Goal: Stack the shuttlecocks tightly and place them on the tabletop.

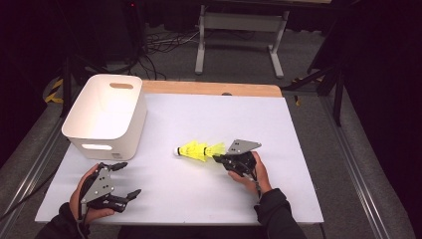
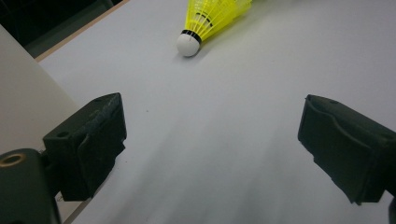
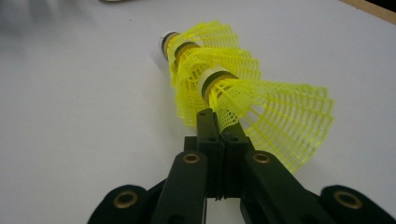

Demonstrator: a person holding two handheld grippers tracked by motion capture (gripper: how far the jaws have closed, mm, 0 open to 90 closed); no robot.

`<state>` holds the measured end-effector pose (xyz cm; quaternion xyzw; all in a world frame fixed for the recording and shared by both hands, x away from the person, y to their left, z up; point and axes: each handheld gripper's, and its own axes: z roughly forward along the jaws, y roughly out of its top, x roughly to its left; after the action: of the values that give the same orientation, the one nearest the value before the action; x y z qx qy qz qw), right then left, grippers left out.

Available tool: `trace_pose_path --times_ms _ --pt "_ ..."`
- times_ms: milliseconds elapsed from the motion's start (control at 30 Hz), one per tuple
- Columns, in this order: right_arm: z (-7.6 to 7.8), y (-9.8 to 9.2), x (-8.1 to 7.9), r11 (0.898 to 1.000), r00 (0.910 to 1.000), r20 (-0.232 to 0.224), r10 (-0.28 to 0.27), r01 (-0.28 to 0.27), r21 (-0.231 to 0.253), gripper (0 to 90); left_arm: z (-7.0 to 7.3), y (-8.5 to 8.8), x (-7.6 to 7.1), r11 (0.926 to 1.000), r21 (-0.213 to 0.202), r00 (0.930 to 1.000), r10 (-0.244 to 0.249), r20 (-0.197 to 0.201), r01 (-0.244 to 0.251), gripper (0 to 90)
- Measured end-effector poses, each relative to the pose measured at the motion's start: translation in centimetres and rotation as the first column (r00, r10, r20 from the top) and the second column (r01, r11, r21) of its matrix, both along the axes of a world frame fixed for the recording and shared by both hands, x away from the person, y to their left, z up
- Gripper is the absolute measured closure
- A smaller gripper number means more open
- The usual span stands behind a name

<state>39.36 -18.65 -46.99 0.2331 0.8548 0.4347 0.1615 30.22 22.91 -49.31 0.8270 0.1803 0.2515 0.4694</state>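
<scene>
Three yellow shuttlecocks (image 1: 199, 150) lie nested in a row on the white table (image 1: 209, 119), with the white cork pointing left. My right gripper (image 1: 217, 159) is at the wide end of the row. In the right gripper view its jaws (image 3: 213, 117) are pressed together on the mesh skirt of the nearest shuttlecock (image 3: 275, 116). My left gripper (image 1: 128, 179) rests near the front left of the table, jaws wide apart with nothing between them. In the left gripper view the open gripper (image 2: 210, 140) faces bare table, and the shuttlecocks (image 2: 205, 18) lie farther off.
A white plastic bin (image 1: 104, 114) with handle slots stands at the table's back left, close to the left gripper; its wall (image 2: 23, 93) shows in the left gripper view. A wooden strip (image 1: 214, 88) runs along the far edge. Cables and a frame stand on the floor beyond.
</scene>
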Motion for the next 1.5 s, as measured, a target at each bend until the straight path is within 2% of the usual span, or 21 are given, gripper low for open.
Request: trace_pose_path --times_ms 267,700,867,900,1033,1333,1400,1500 --pt "-0.6 1.7 0.5 1.000 0.9996 -0.028 0.006 -0.006 0.002 89.7 0.0 0.0 0.0 0.9999 -0.001 0.9999 -0.011 -0.005 0.011 9.0" --pt "-0.7 2.7 0.5 0.998 0.9974 -0.048 0.054 -0.053 0.036 89.4 -0.1 -0.1 -0.1 0.9994 -0.001 0.9993 -0.035 -0.014 0.035 9.4" --pt "-0.9 2.7 0.5 0.998 0.9968 -0.061 0.052 -0.049 0.043 88.5 -0.1 -0.1 -0.1 0.9993 0.004 0.9992 -0.038 -0.015 0.038 9.5" --pt "-1.0 2.6 0.6 0.998 0.9960 -0.070 0.055 -0.052 0.043 85.2 -0.1 -0.2 -0.1 0.9992 0.009 0.9991 -0.040 -0.016 0.040 9.4" --pt "-1.2 2.7 0.7 0.998 0.9953 -0.081 0.052 -0.049 0.037 83.0 -0.2 -0.2 -0.1 0.9991 0.012 0.9990 -0.041 -0.016 0.042 9.6" --pt "-1.4 2.5 0.8 0.999 0.9935 -0.107 0.040 -0.037 0.029 69.5 -0.1 -0.1 -0.1 0.9991 0.006 0.9991 -0.041 -0.015 0.041 9.5" --pt "-1.3 2.4 0.7 0.999 0.9946 -0.098 0.032 -0.030 0.020 66.5 -0.1 -0.1 -0.1 0.9992 0.005 0.9991 -0.040 -0.013 0.040 9.5" --pt "-0.9 2.0 0.4 0.999 0.9953 -0.092 0.030 -0.027 0.032 60.0 -0.1 -0.1 -0.2 0.9993 0.004 0.9992 -0.037 -0.013 0.037 9.5"
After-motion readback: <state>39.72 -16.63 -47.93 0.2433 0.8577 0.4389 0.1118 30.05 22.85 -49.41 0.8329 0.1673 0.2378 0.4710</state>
